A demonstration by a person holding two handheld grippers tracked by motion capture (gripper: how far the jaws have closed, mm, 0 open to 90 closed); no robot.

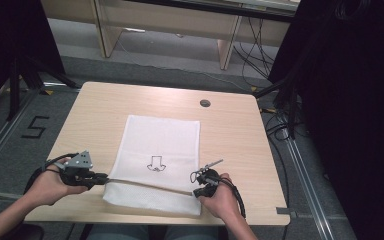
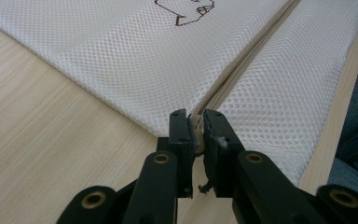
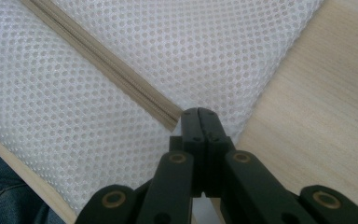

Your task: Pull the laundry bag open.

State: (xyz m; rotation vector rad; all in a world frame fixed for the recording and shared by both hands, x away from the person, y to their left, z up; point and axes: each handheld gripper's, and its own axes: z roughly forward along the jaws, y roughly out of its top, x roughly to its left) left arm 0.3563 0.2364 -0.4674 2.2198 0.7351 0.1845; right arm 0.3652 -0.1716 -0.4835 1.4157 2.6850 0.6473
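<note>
One white mesh bag (image 1: pixel 158 160) lies flat in the middle of the wooden table (image 1: pixel 90 115), its beige zipper (image 3: pixel 107 70) running across the near end. The left gripper (image 2: pixel 196 133) pinches the zipper's end at the bag's left edge, and the right gripper (image 3: pixel 199 122), jaws pressed together, sits at the zipper's other end.

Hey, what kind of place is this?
Probably a lab or recording room: a bare table on taped, numbered flooring, cables trailing behind it, black curtains at the sides.
</note>
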